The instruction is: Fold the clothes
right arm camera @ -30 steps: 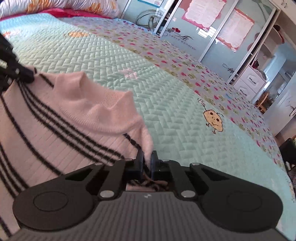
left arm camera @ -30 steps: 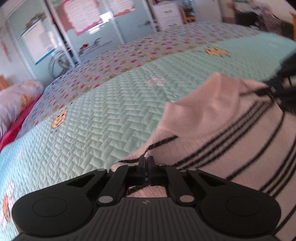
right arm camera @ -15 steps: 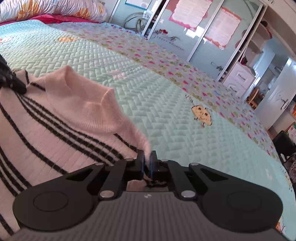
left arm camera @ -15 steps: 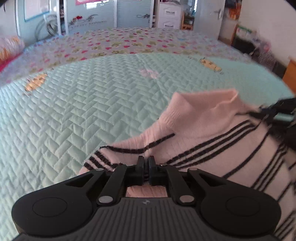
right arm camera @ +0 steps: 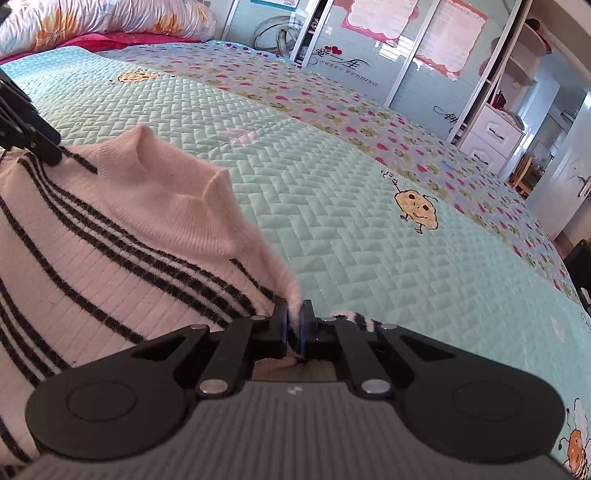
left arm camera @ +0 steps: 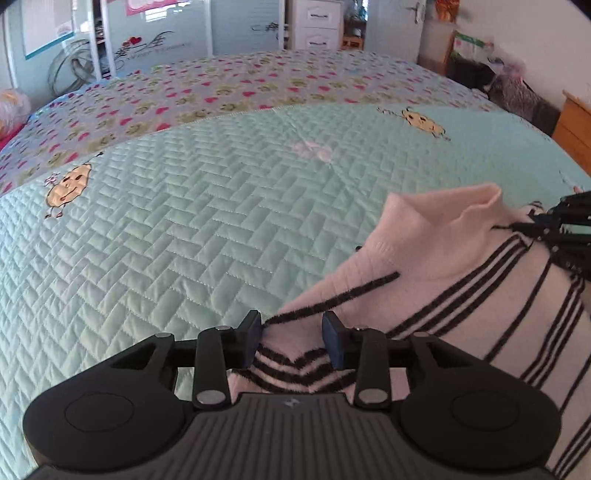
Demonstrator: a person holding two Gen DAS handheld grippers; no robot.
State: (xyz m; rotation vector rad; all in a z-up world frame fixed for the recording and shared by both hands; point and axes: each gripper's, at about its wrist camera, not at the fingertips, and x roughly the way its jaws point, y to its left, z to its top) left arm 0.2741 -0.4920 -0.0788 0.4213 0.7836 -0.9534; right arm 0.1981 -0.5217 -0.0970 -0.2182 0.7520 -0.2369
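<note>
A pale pink sweater (left arm camera: 436, 266) with black stripes and a high collar lies on the mint quilted bedspread (left arm camera: 184, 221). My left gripper (left arm camera: 293, 334) is open, and the sweater's left shoulder lies loose between its blue-padded fingers. In the right wrist view the same sweater (right arm camera: 110, 251) fills the left half. My right gripper (right arm camera: 293, 325) is shut on the sweater's right shoulder edge. The right gripper shows at the right edge of the left wrist view, and the left one at the left edge of the right wrist view.
The bedspread (right arm camera: 369, 229) stretches far ahead, with a floral band (left arm camera: 221, 92) beyond. Wardrobe doors (right arm camera: 369, 48), a white drawer unit (left arm camera: 317, 24) and a floor fan (right arm camera: 273, 37) stand past the bed. Pillows (right arm camera: 92, 22) lie at the bed's head.
My left gripper has opened and let go of the sweater's shoulder, which now rests on the bed. The right gripper stays shut on its shoulder. The sweater has settled lower.
</note>
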